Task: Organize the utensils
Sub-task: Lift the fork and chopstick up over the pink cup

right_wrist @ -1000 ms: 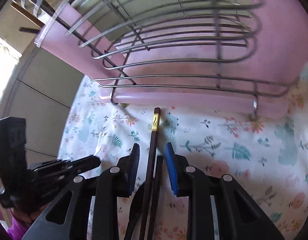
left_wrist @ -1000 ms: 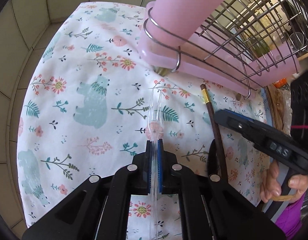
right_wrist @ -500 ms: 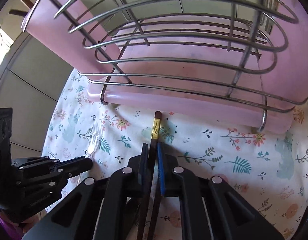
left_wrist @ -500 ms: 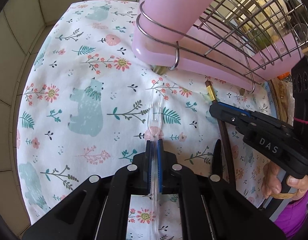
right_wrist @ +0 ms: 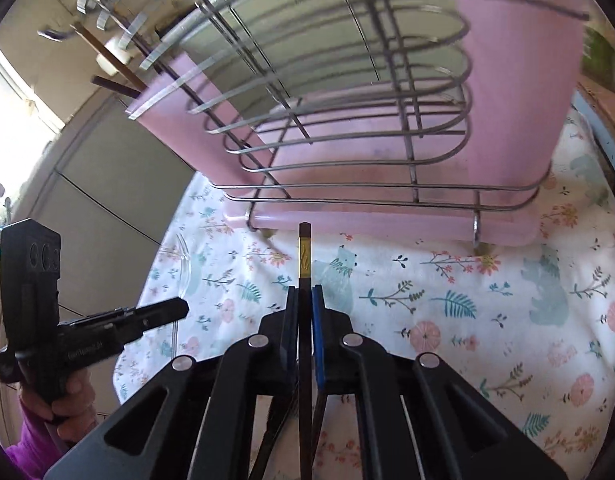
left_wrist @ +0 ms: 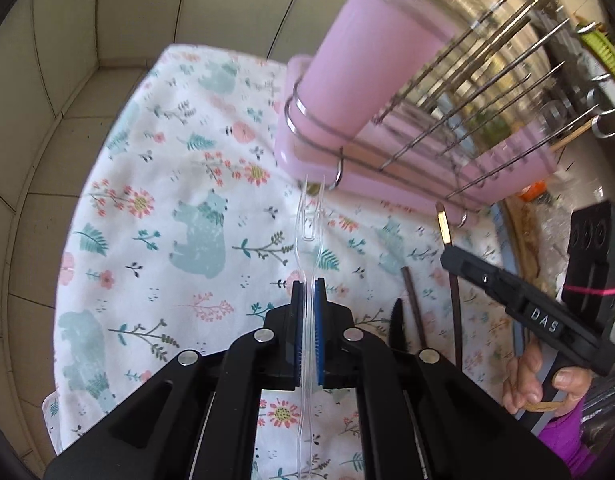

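While my left gripper [left_wrist: 307, 292] is clamped on the clear plastic fork [left_wrist: 308, 220], I judge the fork very light, springy and slick between the pads; its thin prongs point away from me toward the near edge of the pink drying rack [left_wrist: 387, 120] and could snap if squeezed hard or knocked on the wire. I hold it along the flat handle, well back from the prongs, which seems the safest place.

My right gripper [right_wrist: 305, 300] is closed on a dark chopstick [right_wrist: 304, 256] with a gold band near its far end. It looks stiff, light and smooth, so it may slide or pivot in the pads; a grip nearer the middle would steady it. The chopstick's end points at the rack's base, above the floral cloth [right_wrist: 467, 300].

On the cloth to the right of my left gripper lie another dark chopstick [left_wrist: 413, 300] and a black serrated utensil [left_wrist: 397, 324]. A pink cup [left_wrist: 355, 72] stands in the rack's left corner.

Readable writing: "DAS" on the side of the right gripper. Other lettering is too blurred.
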Tool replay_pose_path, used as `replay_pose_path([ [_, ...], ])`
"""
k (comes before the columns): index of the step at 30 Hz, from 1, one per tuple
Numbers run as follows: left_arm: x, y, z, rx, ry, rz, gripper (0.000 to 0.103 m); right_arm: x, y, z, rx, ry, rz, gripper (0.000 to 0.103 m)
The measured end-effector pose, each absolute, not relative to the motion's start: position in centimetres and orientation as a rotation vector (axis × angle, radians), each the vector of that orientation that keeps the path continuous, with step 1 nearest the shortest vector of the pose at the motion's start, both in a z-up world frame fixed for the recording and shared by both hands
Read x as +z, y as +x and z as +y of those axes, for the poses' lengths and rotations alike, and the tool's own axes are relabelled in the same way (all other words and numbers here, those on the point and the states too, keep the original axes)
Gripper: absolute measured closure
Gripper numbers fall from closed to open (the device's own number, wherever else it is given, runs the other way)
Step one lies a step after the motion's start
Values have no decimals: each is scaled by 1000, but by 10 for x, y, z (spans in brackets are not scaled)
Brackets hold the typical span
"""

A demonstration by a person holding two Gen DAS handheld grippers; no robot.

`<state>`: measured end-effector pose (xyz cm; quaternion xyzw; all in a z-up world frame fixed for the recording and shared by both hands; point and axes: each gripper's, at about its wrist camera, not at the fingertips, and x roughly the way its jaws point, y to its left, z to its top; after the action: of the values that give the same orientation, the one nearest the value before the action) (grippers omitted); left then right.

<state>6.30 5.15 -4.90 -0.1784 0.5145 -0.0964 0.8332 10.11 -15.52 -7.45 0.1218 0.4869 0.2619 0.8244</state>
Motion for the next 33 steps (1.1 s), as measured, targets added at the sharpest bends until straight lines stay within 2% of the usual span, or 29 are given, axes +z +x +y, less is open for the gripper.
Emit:
replay_pose_path([
  [18,63,24,63,-191,-401,613,99,51,50,-211,506,264,513,97],
  [27,112,22,51,-187,-330,443,99,134,35,-256,385,261,216,97],
  [33,129,25,41,-180,-297,356,99,164,41,-273,302,267,68,97],
])
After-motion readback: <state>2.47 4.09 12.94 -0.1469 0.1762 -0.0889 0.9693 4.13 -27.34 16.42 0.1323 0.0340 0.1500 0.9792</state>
